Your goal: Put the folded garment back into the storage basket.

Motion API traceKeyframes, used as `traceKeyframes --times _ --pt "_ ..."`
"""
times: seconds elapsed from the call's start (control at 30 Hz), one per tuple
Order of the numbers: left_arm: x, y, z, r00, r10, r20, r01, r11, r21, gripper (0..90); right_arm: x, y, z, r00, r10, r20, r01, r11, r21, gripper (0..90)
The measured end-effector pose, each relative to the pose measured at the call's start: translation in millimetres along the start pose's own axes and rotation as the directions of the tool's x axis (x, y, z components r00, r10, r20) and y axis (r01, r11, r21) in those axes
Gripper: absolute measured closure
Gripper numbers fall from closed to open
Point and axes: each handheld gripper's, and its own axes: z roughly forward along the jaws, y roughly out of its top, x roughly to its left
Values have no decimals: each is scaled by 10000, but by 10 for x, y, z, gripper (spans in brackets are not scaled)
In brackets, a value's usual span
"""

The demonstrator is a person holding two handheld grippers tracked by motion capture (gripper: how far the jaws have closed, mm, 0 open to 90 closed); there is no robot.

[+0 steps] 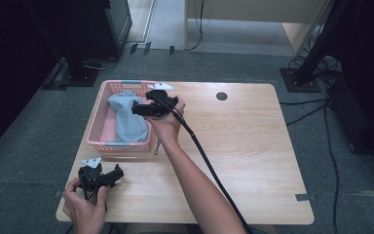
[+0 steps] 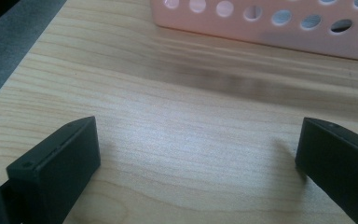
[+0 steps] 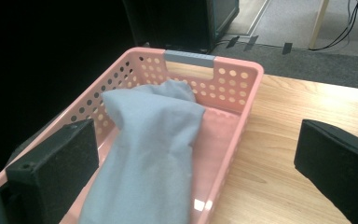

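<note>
lying under right gripper [image 1: 137, 109]: grey cloth [image 1: 126, 119], basket [image 1: 95, 127].

Black grippers [image 1: 139, 109]; grey three-cornered plates [image 1: 91, 161]; black trailing cable [image 1: 209, 163]

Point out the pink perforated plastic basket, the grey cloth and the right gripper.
pink perforated plastic basket [image 3: 235, 79]: right gripper view, far wall.
grey cloth [image 3: 151, 140]: right gripper view, its middle.
right gripper [image 1: 135, 108]: high view, between fingertips.

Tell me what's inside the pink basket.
A grey cloth lies crumpled in the pink basket, covering most of its floor. Whatever might lie beneath the cloth is hidden.
</note>
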Motion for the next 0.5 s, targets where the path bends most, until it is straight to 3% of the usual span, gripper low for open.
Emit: traceKeyframes --times 0.5 --pt "0 0 0 10000 2 4 -2 10000 6 0 -241 -66 -176 9996 181 207 -182 9998 52 0"
